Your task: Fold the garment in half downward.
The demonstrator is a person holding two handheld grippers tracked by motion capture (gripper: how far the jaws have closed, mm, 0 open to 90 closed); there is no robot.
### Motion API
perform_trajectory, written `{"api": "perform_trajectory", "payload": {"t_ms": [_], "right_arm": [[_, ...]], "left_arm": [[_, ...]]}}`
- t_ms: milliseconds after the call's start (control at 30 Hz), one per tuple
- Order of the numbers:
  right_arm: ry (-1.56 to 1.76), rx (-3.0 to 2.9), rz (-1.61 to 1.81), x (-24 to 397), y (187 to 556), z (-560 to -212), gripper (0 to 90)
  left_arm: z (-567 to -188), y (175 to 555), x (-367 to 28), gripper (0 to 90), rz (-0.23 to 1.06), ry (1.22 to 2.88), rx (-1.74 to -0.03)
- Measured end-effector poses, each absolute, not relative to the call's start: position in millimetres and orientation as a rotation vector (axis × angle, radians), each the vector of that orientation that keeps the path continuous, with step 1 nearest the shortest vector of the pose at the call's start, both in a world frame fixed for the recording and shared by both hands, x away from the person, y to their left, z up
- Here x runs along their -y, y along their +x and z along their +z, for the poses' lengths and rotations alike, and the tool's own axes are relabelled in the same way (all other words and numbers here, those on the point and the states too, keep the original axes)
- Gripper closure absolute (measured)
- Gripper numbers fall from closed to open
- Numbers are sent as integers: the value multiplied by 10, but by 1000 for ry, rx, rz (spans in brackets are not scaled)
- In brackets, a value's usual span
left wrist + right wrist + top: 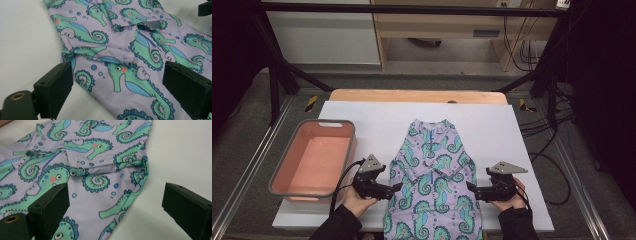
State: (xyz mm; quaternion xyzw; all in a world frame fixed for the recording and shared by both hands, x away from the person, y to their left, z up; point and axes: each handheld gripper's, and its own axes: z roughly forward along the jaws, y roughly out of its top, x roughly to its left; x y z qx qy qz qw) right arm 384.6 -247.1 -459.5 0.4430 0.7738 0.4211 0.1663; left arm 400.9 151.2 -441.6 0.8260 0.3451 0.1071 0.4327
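Both grippers flank the garment with jaws spread wide and nothing between the pads. Left gripper [396, 188] sits just off the left edge of the seahorse-print garment [434, 185], its tips pointing inward toward the cloth; right gripper [472, 188] mirrors it at the right edge, also pointing inward. In the left gripper view the 2 black jaws stand far apart over the lilac fabric [130, 65], clear of it, and in the right gripper view the jaws likewise straddle the hem edge [100, 182] without pressing on it.

The garment lies flat on the white sheet [362, 120] near the middle, its long axis running from the person toward the far side of the table, collar at the far end and the lower part hanging toward the near edge. Both sleeves appear folded in across the chest, meeting near the middle seam. So the cloth lies between the 2 hands, about equally near each; the next move, as I judge it, depends on each gripper taking its own side edge at matching height so a fold stays square.

Count: 1 garment, 2 grippers, 1 pink tub [279, 172] standing well to the left, apparently with nothing in it, and 1 white sheet over 1 wooden table [412, 95].
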Motion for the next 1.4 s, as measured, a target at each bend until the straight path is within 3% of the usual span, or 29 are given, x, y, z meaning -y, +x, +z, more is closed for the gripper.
{"api": "perform_trajectory", "payload": {"t_ms": [1067,1400], "right_arm": [[1251,-2172,1253,2464,3933,-4564,58],[1248,-2184,1245,2458,3941,-4586,58]], "left_arm": [[-4407,4776,-1274,95,292,2050,-933],[-4463,5007,-1242,211,352,2073,-983]]}}
